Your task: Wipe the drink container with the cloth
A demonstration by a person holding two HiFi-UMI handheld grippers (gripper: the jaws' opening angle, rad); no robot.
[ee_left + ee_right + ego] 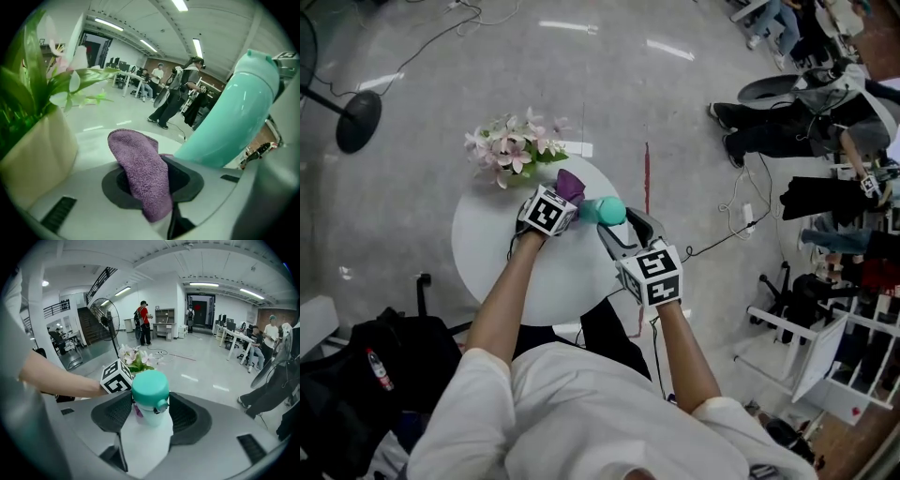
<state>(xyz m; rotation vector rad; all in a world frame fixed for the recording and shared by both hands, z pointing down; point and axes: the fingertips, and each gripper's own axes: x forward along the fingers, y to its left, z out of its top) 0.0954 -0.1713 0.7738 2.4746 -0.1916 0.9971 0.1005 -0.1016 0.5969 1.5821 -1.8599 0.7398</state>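
The lower body of the drink container (150, 397) disappears between the pads of the right gripper (149, 420), so its base cannot be seen. In the left gripper view the left gripper's own body cuts off its lower part. The lower end of the purple cloth (140, 171) is also lost inside the jaws of the left gripper (157, 206), which are closed together on it. From the head view I cannot tell if the cloth touches the container or is only just beside it. The container is glossy mint green, with a rounded darker cap that has a small knob on its side. It is clamped in the right gripper, tilted above the round white counter (492, 258). There is one drink container, one cloth, two grippers, one counter and one pot of pink and white flowers (508, 148) at the counter's far edge.
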